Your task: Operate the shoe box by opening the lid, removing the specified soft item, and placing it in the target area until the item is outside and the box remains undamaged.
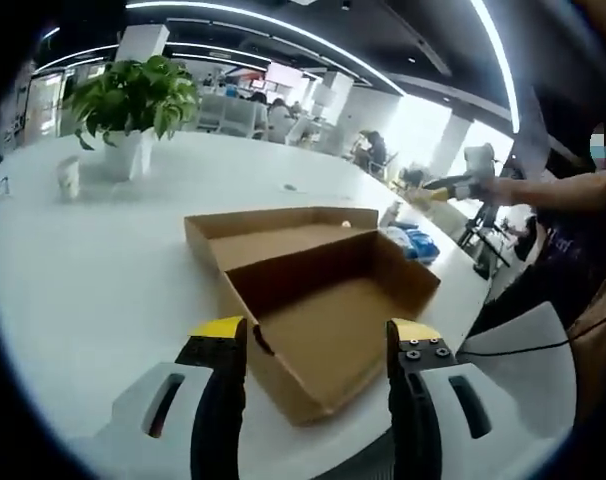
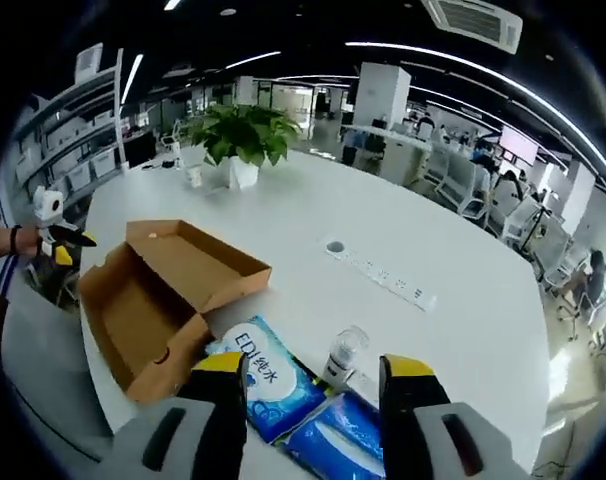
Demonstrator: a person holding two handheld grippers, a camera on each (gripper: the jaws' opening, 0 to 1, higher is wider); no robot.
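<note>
The brown cardboard shoe box [image 1: 328, 330] lies on the white table with its lid [image 1: 273, 232] folded back, and its inside is bare. My left gripper [image 1: 316, 332] is open, one jaw on each side of the box's near corner. Two blue soft packs [image 1: 413, 242] lie beyond the box on the right. In the right gripper view the box [image 2: 143, 310] sits at the left, and the blue packs [image 2: 268, 378] lie on the table beside it. My right gripper [image 2: 313, 368] hovers open above them, holding nothing. A hand holds the right gripper [image 1: 461, 186] at the far right.
A potted plant [image 1: 133, 105] and a small white cup [image 1: 69, 178] stand at the table's far side. A small clear bottle [image 2: 343, 352] lies by the packs, and a power strip [image 2: 383, 272] sits mid-table. The table edge [image 2: 53, 380] runs just left of the box.
</note>
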